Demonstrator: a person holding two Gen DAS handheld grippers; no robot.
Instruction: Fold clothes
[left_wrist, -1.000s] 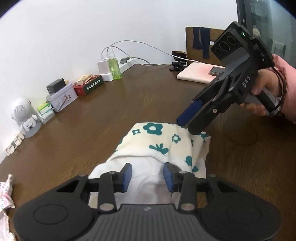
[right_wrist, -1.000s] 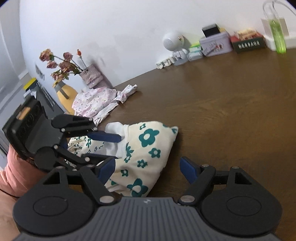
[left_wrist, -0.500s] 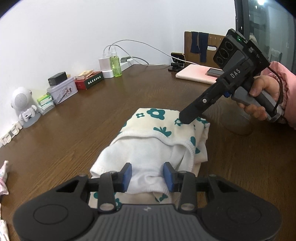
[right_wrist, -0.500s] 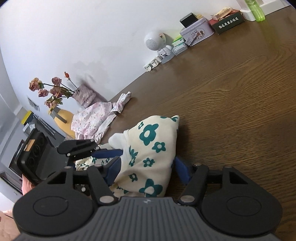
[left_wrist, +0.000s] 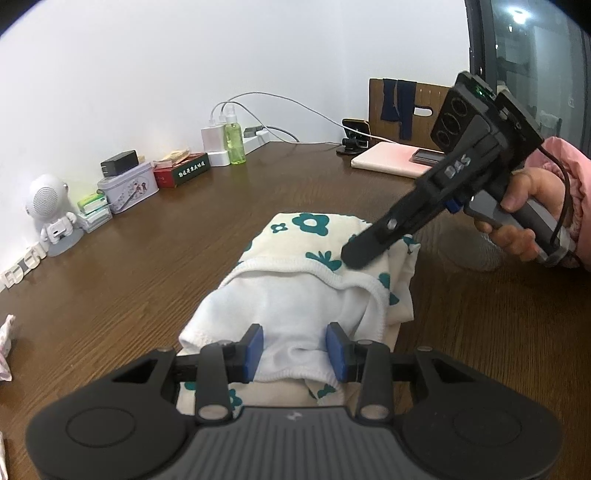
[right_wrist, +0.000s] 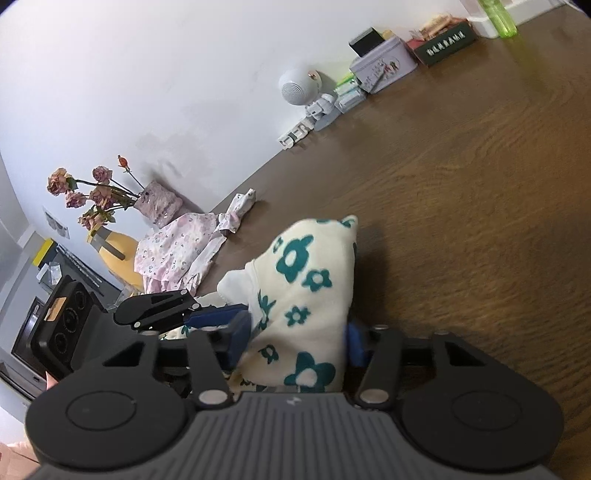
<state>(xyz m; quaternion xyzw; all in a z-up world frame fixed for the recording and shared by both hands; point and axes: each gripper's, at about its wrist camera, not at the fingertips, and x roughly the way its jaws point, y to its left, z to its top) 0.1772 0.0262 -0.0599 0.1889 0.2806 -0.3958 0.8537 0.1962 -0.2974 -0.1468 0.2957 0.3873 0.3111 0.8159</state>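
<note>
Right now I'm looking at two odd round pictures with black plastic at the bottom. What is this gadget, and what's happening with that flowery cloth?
No robot here: a person holds a hand-held pincer tool in each hand, each carrying a wide-angle camera looking along its fingers. One picture comes from the left tool, the other from the right tool. A cream garment with teal flowers lies on the brown wooden table. The left tool grips the garment's white inner edge; the right tool's jaws are closing with the flowery fabric between them. A pink floral garment waits further off. By the wall stand tins, a small white robot figure and a green bottle.
</note>
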